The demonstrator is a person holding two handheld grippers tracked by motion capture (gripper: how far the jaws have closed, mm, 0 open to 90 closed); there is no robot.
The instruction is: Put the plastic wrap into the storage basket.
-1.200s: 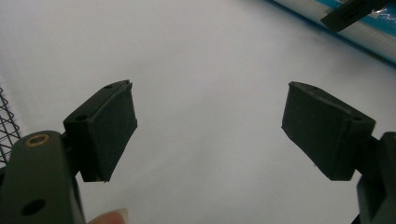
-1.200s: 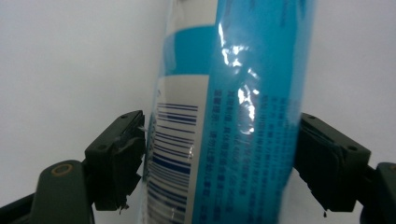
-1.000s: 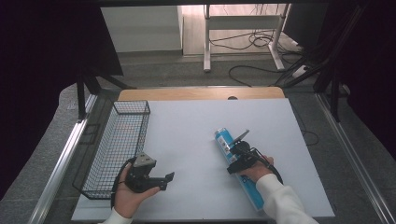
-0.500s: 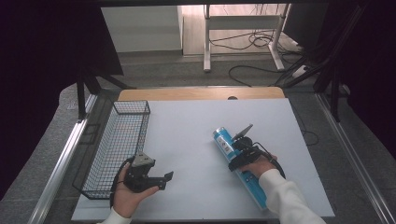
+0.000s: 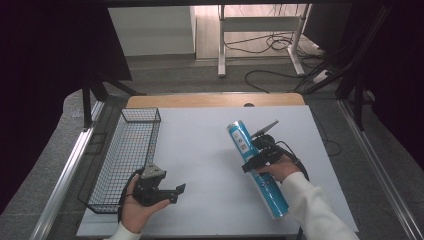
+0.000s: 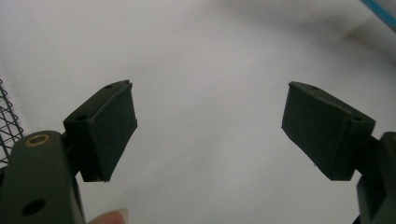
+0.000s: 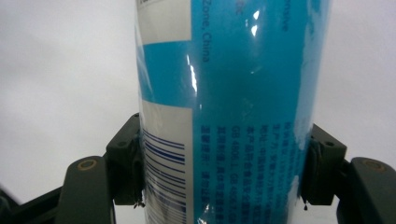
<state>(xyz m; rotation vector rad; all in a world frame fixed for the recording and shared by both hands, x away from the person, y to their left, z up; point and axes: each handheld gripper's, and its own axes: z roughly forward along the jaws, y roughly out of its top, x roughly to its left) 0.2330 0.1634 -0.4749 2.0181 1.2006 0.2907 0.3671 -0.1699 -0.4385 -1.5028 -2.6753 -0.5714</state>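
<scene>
My white tabletop [image 5: 210, 150] sits evenly lit amid dark surroundings, glare streaks the blue tube [image 7: 233, 107], and my close-up views look soft.

The blue tube [image 7: 229, 112] runs past the right gripper view's edges.
</scene>
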